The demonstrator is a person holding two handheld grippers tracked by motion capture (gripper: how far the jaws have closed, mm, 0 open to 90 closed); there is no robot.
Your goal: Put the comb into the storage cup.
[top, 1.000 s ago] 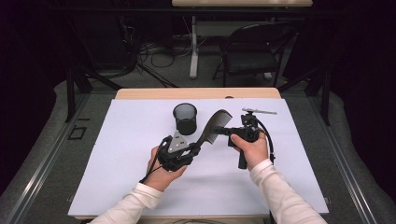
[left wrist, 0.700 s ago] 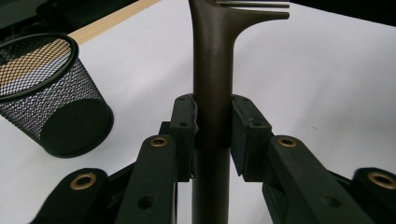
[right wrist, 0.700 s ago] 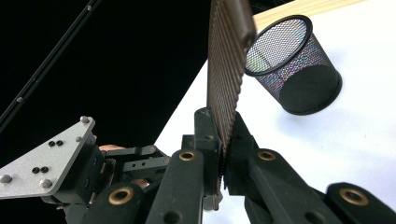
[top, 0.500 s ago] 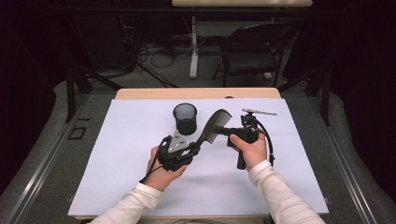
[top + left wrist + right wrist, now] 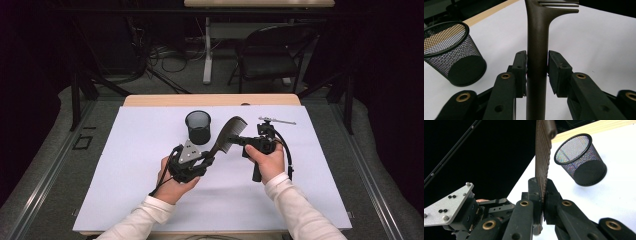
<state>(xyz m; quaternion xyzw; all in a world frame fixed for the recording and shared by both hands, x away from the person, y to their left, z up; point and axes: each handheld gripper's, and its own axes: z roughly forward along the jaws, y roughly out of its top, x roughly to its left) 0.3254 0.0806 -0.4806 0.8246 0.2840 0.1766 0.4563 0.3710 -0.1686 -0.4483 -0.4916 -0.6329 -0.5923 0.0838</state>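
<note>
Comb [image 5: 227, 135]: dark, held above the middle of the desk [image 5: 125, 200], clear of its white cover, between both grippers.
Left gripper [image 5: 537, 71]: jaws just easing apart; the comb's handle stands between the pads, a thin gap at one side.
Right gripper [image 5: 542, 195]: jaws pinching the toothed end.
Mesh cup [image 5: 198, 127]: upright, just behind the comb, toward the desk's far edge.

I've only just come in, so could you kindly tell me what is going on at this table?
A person is holding a dark plastic comb above the white-covered table with two hand-held grippers. The right gripper is clamped on the comb's teeth. The left gripper has the handle between its jaws, which have just been opening; a thin gap shows beside the right pad. A black mesh cup stands upright just behind them, with nothing visible inside.
</note>
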